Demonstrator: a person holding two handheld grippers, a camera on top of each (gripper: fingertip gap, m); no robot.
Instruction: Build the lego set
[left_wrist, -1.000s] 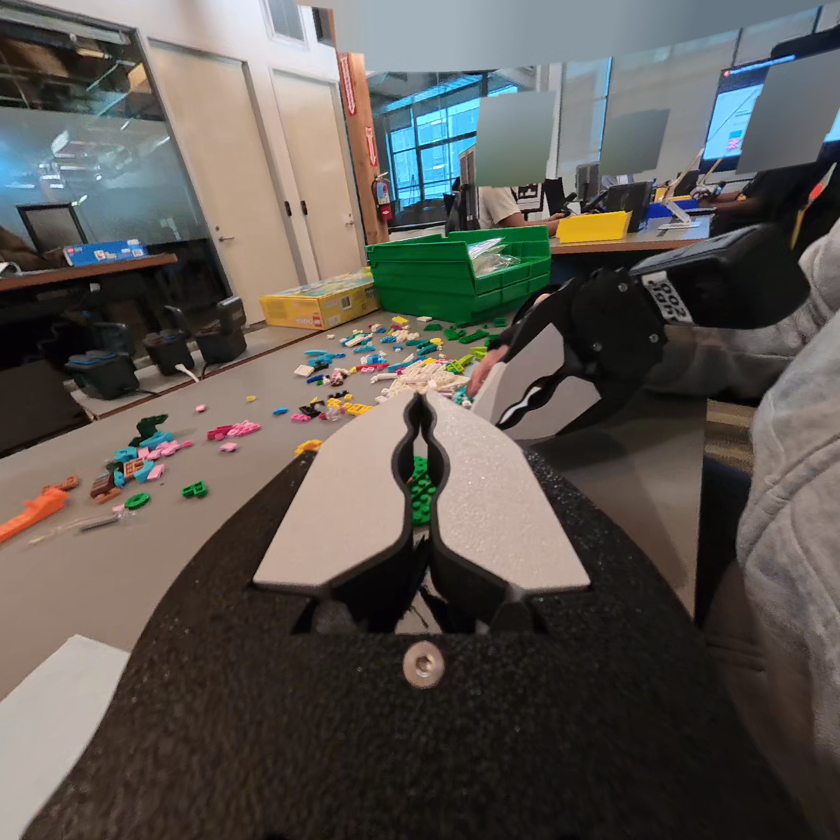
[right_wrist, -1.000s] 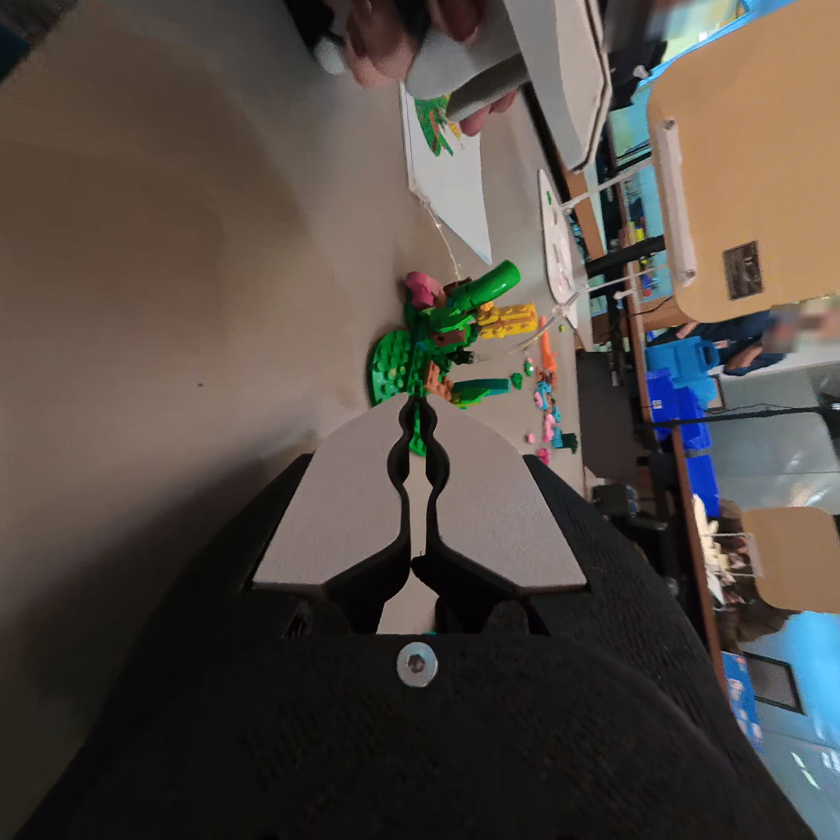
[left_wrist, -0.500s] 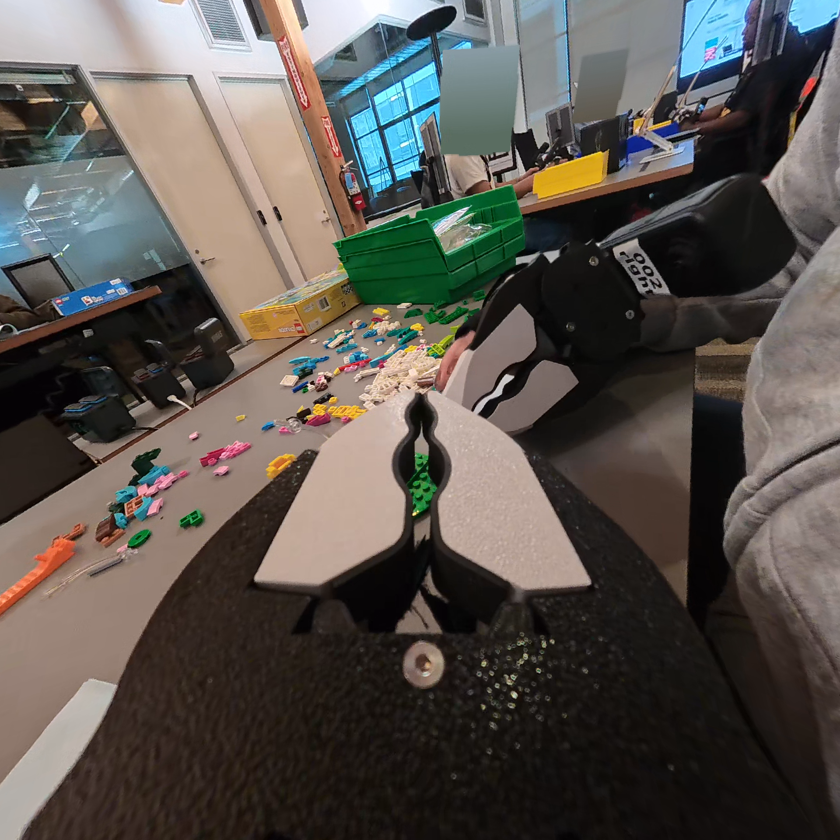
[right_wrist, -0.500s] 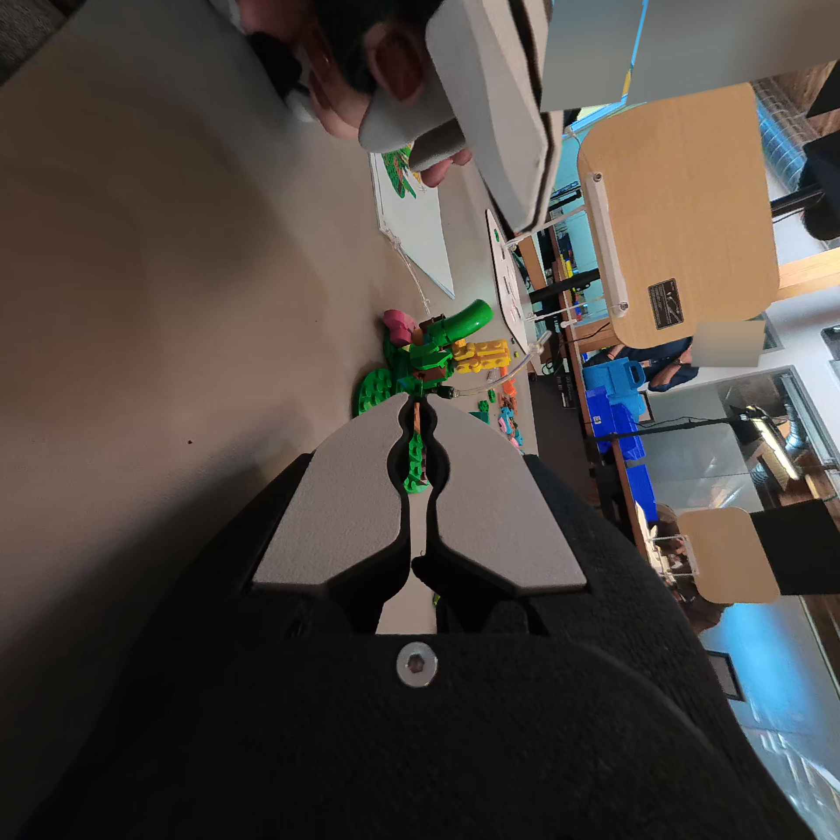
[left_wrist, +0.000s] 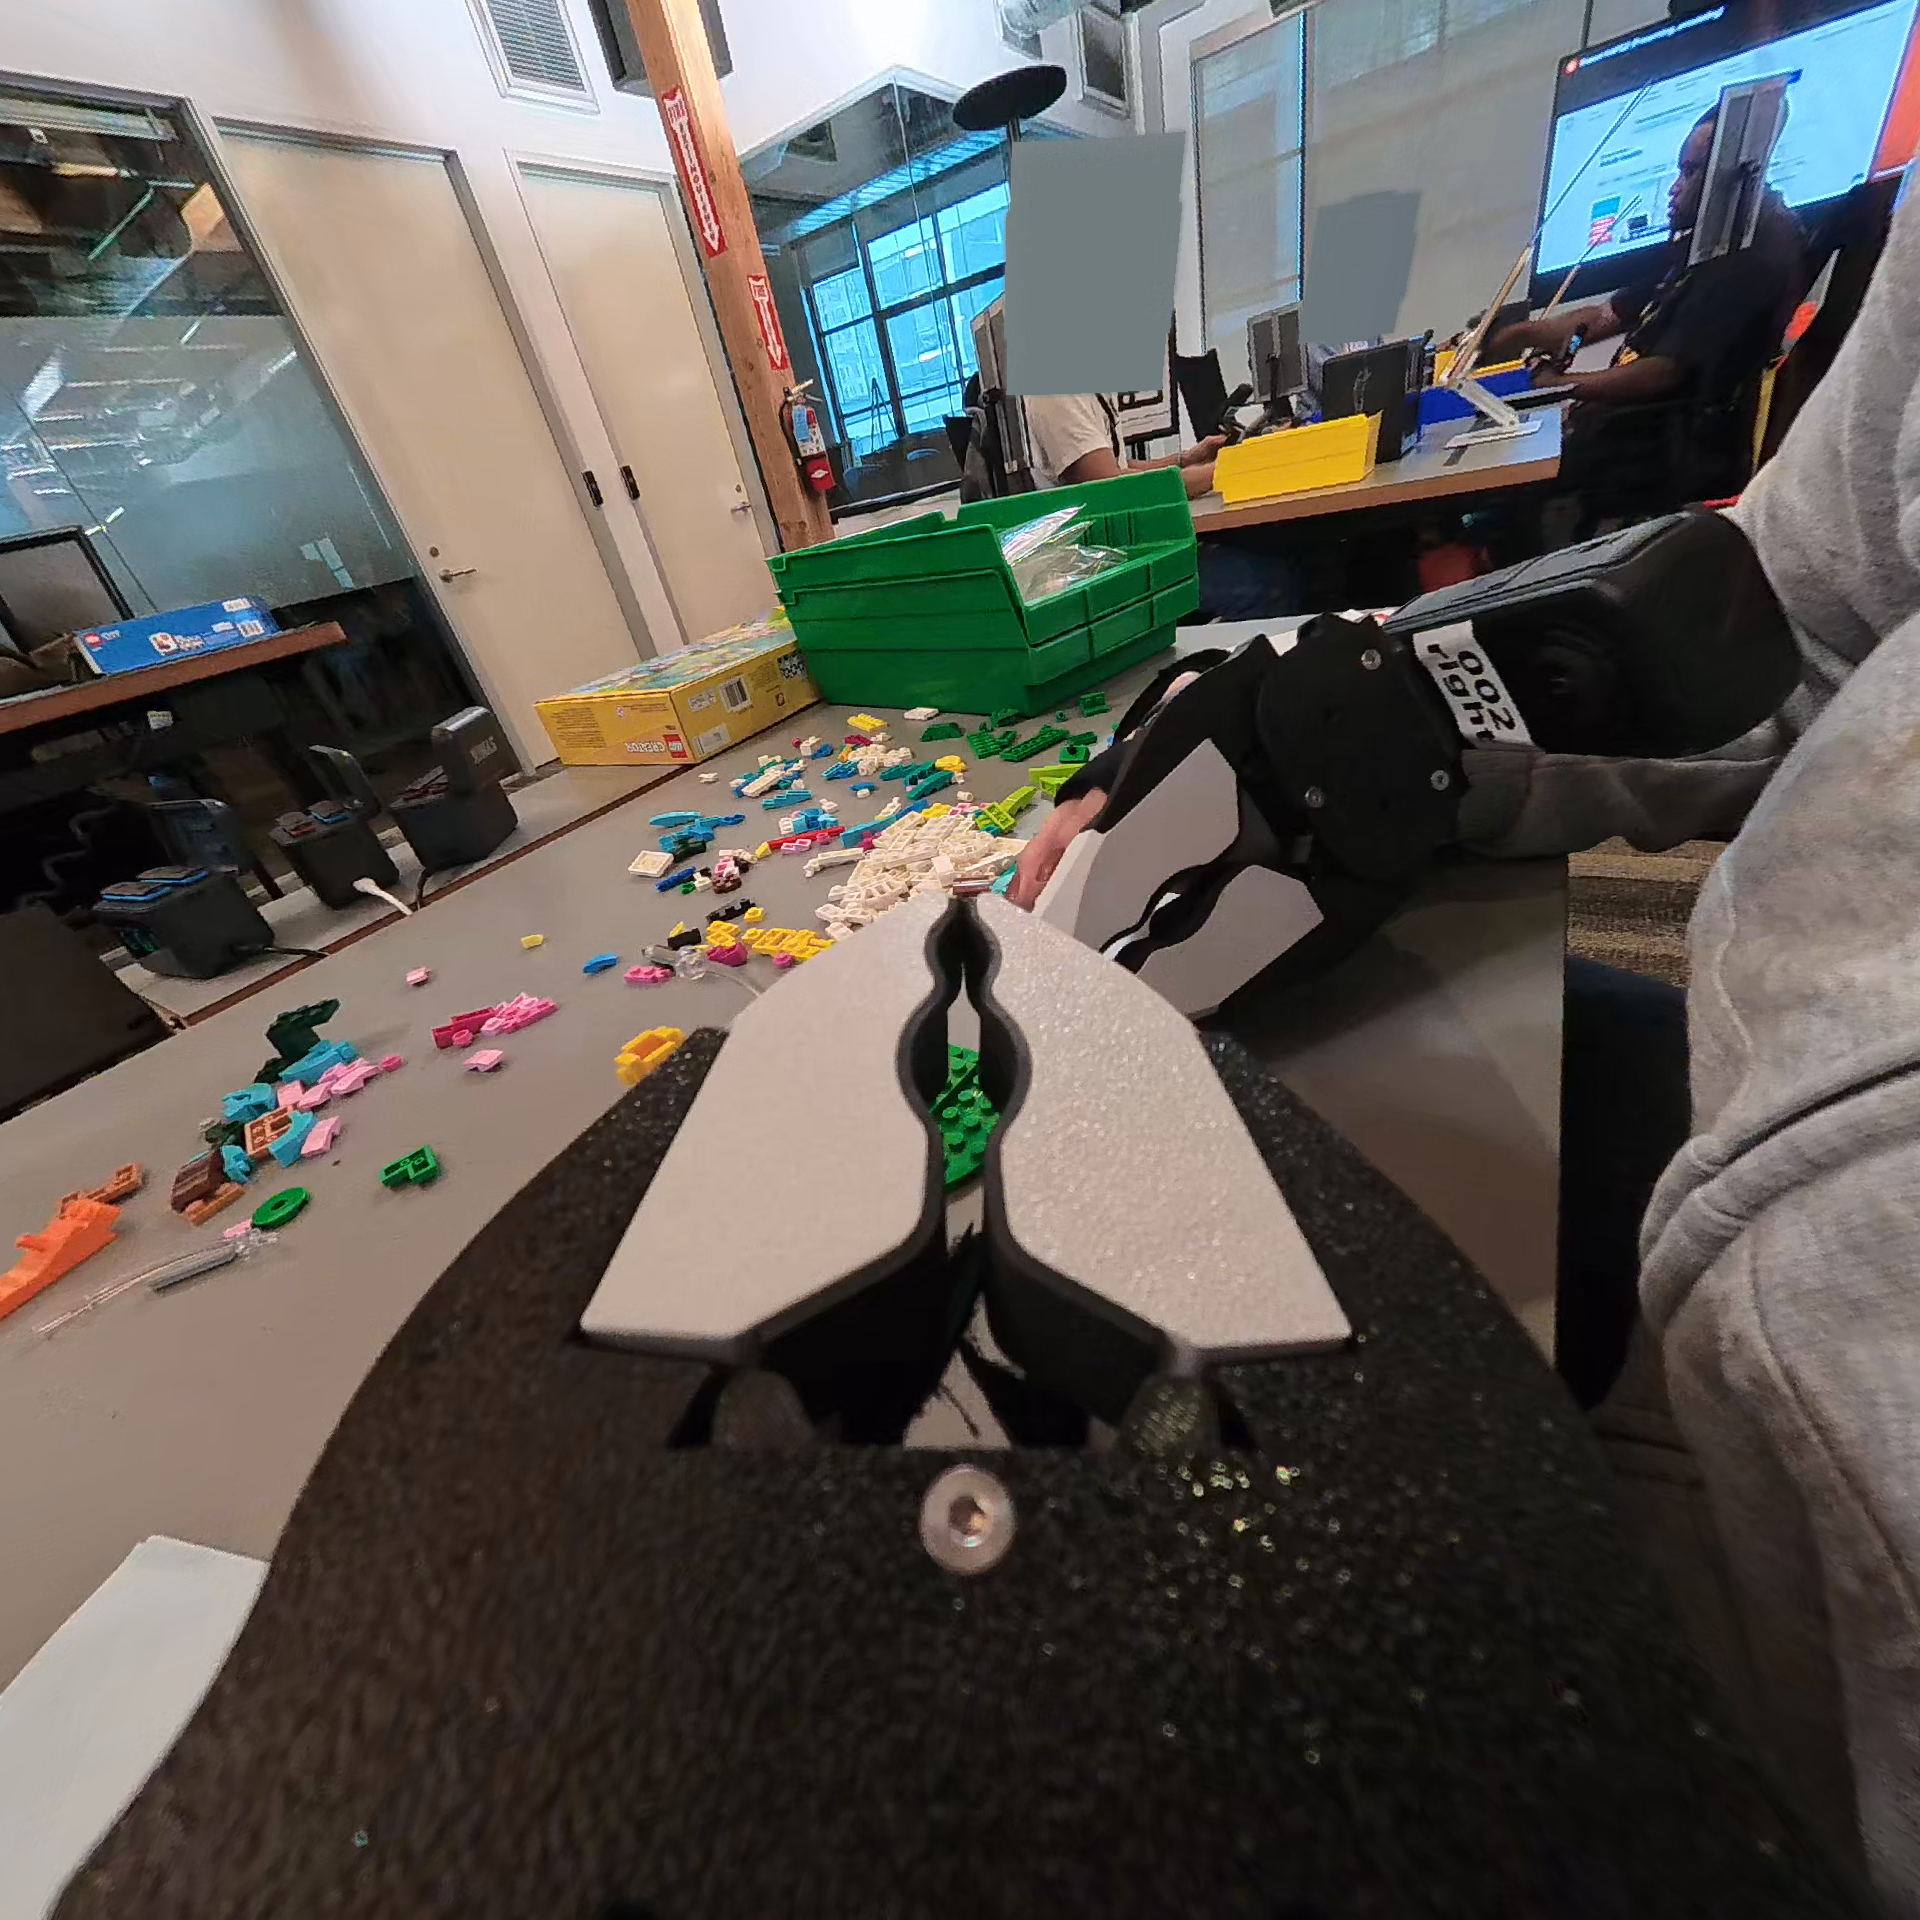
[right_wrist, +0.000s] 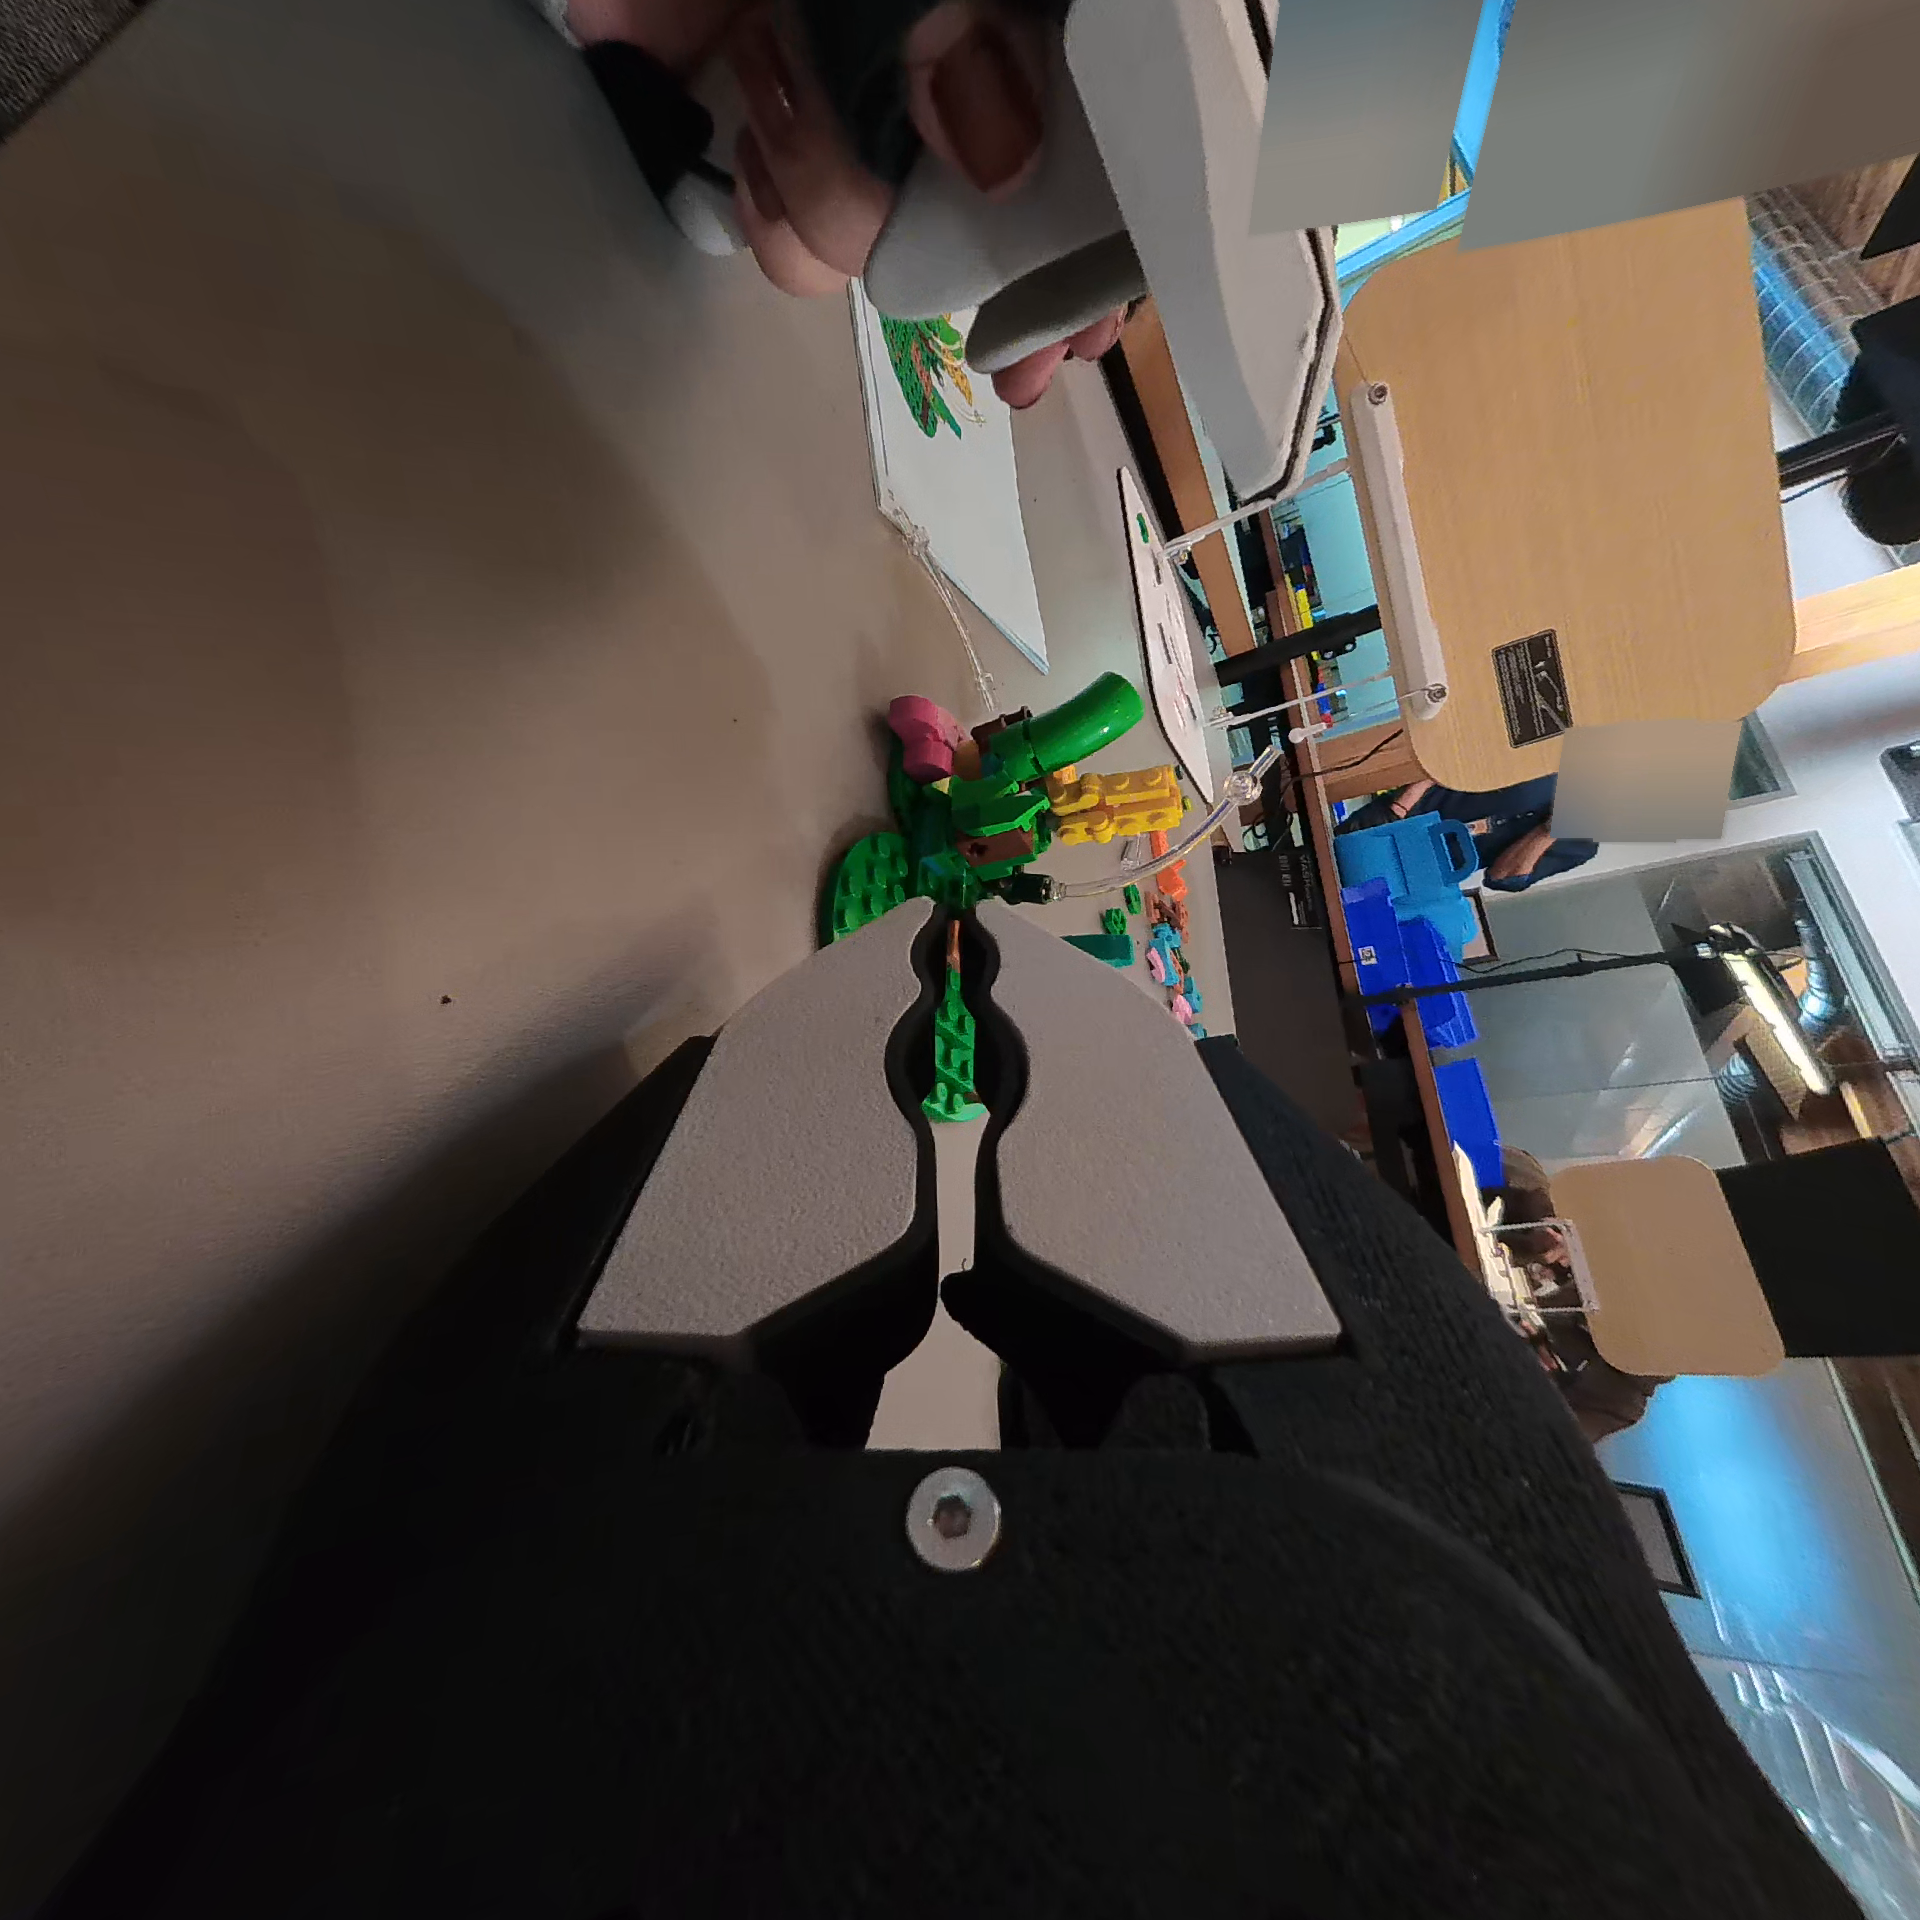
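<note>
The left claw (left_wrist: 961, 914) is seen in the centre of the left wrist view with its grey fingers (left_wrist: 831, 1122) pressed together at the tips and nothing pinched between them; through the wavy slot behind the tips a green studded plate (left_wrist: 961, 1112) is glimpsed on the grey tabletop (left_wrist: 343, 1340) below. The right claw (right_wrist: 956, 920) is likewise pressed together at the tips in the centre of the right wrist view, with nothing gripped. Just beyond its tips a brick model (right_wrist: 997, 810) is set on the tabletop: a green round base, a curved green tube, a pink piece, yellow bricks and a clear curved rod. In the left wrist view the right claw is also shown at the right of the frame, just beside the left one, held by a hand (left_wrist: 1049, 852) in a grey sleeve (left_wrist: 1808, 935). Loose bricks (left_wrist: 894, 831) are scattered over the tabletop toward the upper middle, with stacked green bins (left_wrist: 935, 634) and a yellow box (left_wrist: 675, 707) behind them. An instruction booklet (right_wrist: 956, 499) is laid in the upper middle of the right wrist view.
</note>
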